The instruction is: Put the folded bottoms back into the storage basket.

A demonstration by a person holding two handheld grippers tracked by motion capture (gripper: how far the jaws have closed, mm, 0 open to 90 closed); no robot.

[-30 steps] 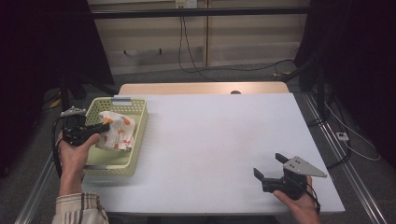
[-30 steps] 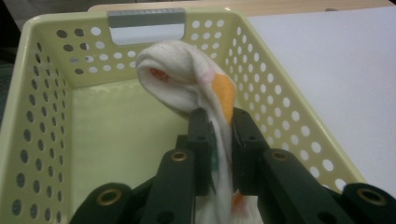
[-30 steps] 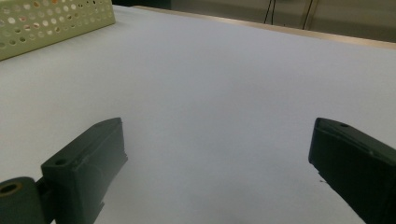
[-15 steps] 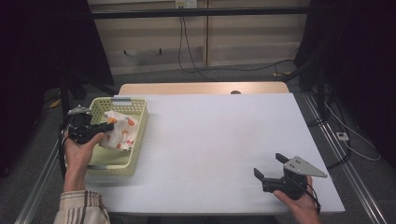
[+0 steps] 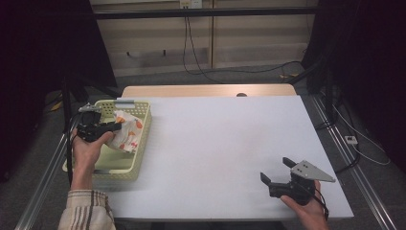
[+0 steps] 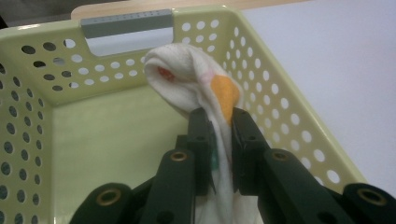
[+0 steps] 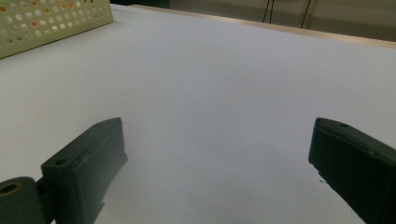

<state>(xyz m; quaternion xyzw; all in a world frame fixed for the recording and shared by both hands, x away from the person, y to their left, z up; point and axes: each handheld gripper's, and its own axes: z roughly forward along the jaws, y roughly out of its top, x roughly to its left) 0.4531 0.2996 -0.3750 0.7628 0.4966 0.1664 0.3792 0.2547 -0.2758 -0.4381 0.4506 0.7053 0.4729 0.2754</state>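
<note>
The left claw [image 6: 218, 126] is grasping the white cloth [image 6: 196, 79] in the basket [image 5: 139, 158], at nine o'clock of the tabletop [image 5: 215, 143]; the right claw [image 5: 278, 168] is released, at five o'clock.

A plaid sleeve [image 5: 86, 210] clothes the left forearm; each black hand-held gripper [image 5: 278, 178] has brass-ringed screw holes.

Basket [image 5: 139, 143] walls hem left – table [image 5: 215, 143] open.
</note>
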